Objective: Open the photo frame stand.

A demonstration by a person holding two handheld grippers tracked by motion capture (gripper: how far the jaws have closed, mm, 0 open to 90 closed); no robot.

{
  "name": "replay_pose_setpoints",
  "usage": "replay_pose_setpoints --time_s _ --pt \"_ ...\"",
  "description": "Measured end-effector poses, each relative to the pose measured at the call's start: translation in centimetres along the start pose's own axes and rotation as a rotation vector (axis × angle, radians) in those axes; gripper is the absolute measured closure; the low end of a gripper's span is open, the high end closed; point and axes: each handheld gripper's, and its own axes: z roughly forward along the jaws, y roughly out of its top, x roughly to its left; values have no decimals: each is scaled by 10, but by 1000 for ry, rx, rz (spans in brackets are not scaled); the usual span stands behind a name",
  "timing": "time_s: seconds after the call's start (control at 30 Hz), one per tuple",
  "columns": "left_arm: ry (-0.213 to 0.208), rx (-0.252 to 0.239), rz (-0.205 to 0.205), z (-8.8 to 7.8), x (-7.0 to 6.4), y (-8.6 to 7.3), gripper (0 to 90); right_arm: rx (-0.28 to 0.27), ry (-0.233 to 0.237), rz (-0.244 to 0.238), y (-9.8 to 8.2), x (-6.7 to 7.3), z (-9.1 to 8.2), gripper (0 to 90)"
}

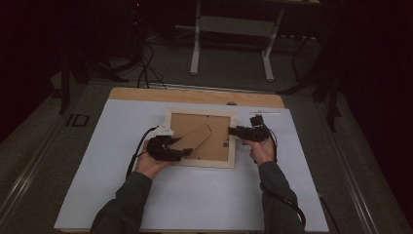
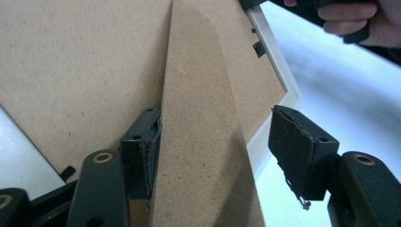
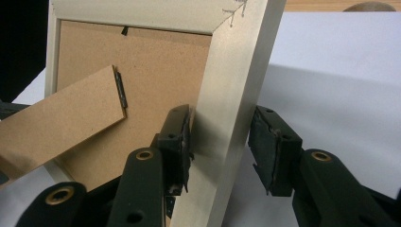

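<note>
**Picture frame face-down, stand leg between L jaws, R jaws astride the rail**

Picture frame (image 1: 200, 138) lies back-up at centre of the high view, on a white sheet (image 1: 195, 195) covering the table (image 1: 195, 95), whose wooden edge shows along the top. Pale rails around a brown fibreboard back (image 1: 214, 129). The easel stand leg (image 1: 192, 138) runs diagonally across the back, hinged w/ a small black hinge (image 3: 121, 89) near the back's middle, its free end pointing to lower left of the high view.

Left gripper (image 1: 168, 148), lower left of the frame in the high view, held in the person's left hand (image 1: 148, 165). In the left gripper view the stand leg (image 2: 201, 132) rises between the jaws: left pad touches the leg's edge, right pad stands well apart from it, w/ a clear gap. So jaws spread, no pinch on the leg.

Right gripper (image 1: 238, 130) at the frame's right rail in the high view, right hand (image 1: 262, 150) below it. In the right gripper view the rail (image 3: 227, 109) stands up between the jaws; left pad is against the rail's inner face, right pad just beside the outer face, w/ a thin dark gap. Can't tell if it really clamps.

Small black turn clips (image 2: 257, 48) sit on the back's edge. Floor beyond the table dark, w/ a white desk frame (image 1: 231, 36) at top centre.
</note>
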Motion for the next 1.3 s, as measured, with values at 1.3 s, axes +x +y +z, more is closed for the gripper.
replay_pose_setpoints --time_s 1.3 --pt "-49 173 39 12 -4 6 617 -54 -17 -62 -1 10 -11 601"
